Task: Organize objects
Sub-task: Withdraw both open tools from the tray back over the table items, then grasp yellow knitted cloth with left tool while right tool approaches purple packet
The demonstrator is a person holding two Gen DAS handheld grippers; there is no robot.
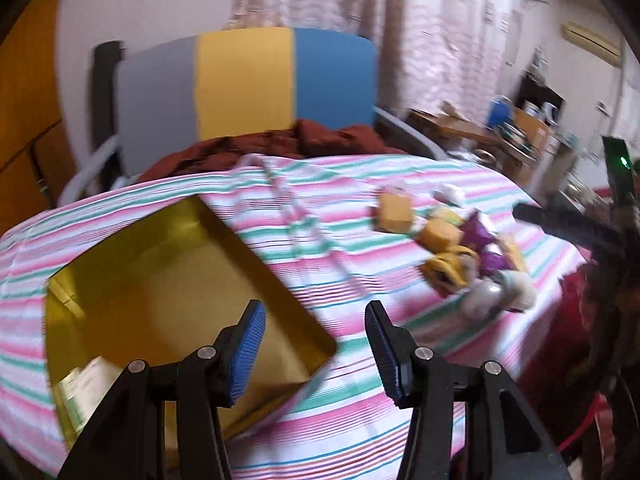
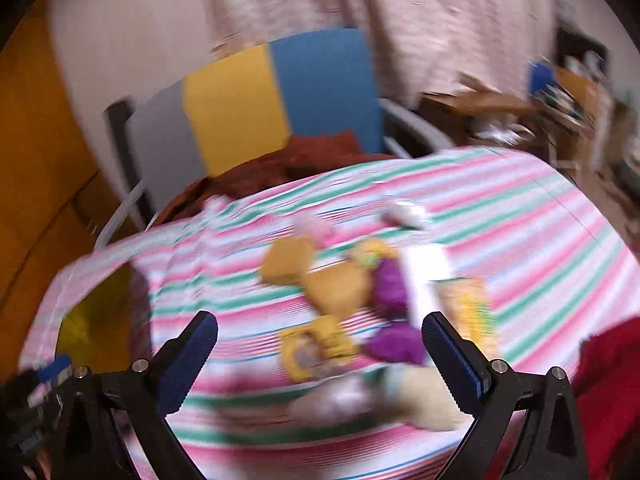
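Snacks [image 2: 344,300] lie heaped just ahead of the empty, spread right gripper [image 2: 320,344]; left gripper [image 1: 316,344], likewise apart, overhangs the tin [image 1: 120,280].

No readable text, printing on the yellow packets [image 2: 316,348] too blurred (motion smear), no numbers legible

A striped cloth-covered table [image 1: 400,184] carries a gold tin [image 1: 168,280] and, well apart, heaped small packets [image 2: 344,292] (blurred).
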